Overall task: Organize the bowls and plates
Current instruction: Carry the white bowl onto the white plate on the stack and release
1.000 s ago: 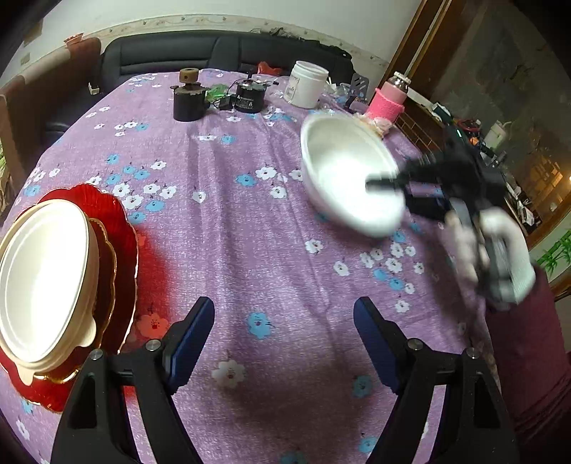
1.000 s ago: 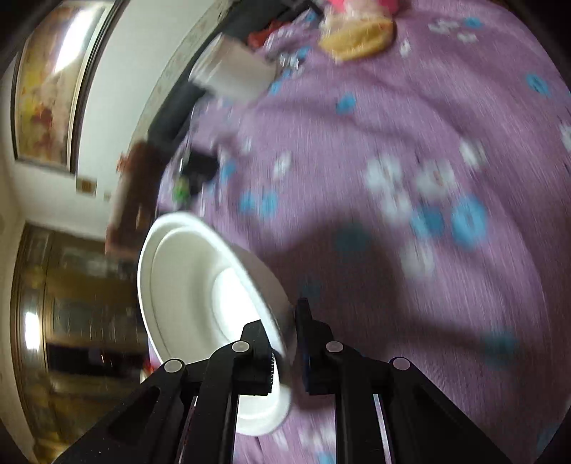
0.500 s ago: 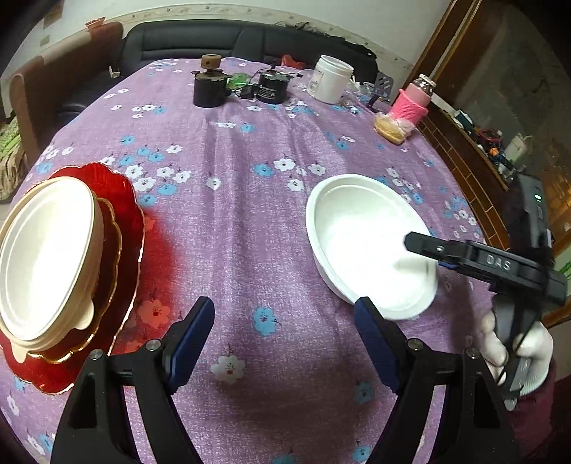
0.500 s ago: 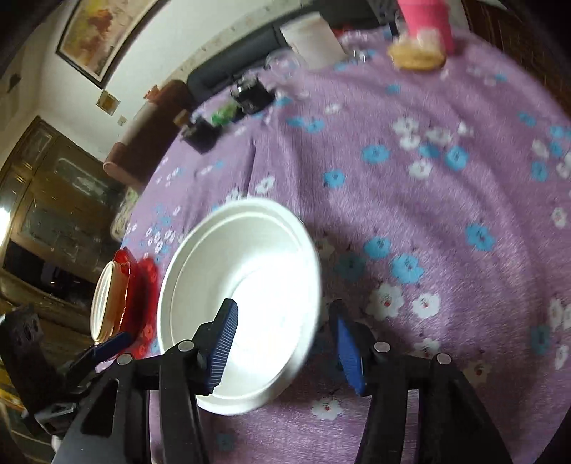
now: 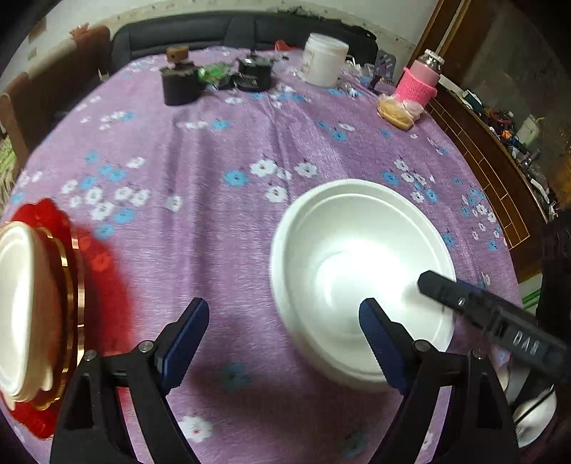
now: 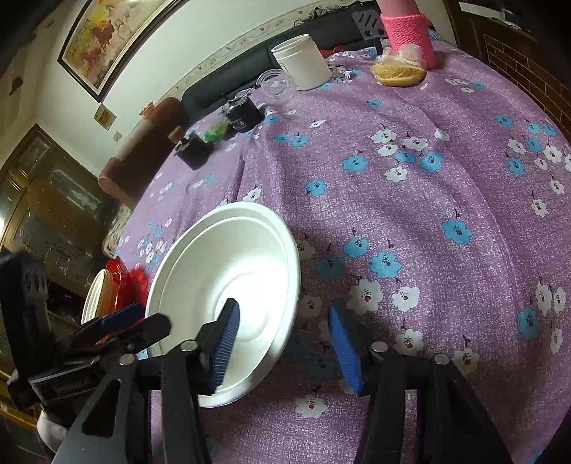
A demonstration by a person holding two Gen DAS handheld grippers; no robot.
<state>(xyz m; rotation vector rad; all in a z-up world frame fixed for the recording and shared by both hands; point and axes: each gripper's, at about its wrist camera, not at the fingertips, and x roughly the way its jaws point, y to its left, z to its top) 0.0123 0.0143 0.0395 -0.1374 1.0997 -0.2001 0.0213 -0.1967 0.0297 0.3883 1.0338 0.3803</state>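
A white bowl (image 5: pixel 360 257) stands upright on the purple flowered tablecloth (image 5: pixel 221 221). My left gripper (image 5: pixel 283 339) hovers at the bowl's near left side. Its jaws are opening and touch nothing, and the right fingertip (image 5: pixel 378 339) overlaps the bowl. My right gripper (image 6: pixel 283 342) straddles the near rim of the bowl (image 6: pixel 228 271), one pad over the inside and one outside. Its jaws are closing, but the pads do not press the rim. At the far left a cream plate (image 5: pixel 18 307) lies on stacked gold-rimmed and red plates (image 5: pixel 46 214).
Two black jars (image 5: pixel 178 85), a white tub (image 5: pixel 326 59), a pink-sleeved bottle (image 5: pixel 419 84) and a bag of food (image 5: pixel 398 112) stand along the table's far edge. A dark sofa (image 5: pixel 200 32) is behind them. A wooden cabinet (image 5: pixel 499 171) runs along the right.
A second ago the right gripper held the bowl tilted in the air. The bowl now rests on the cloth and the right jaws have let go. The left gripper has moved right, towards the bowl.
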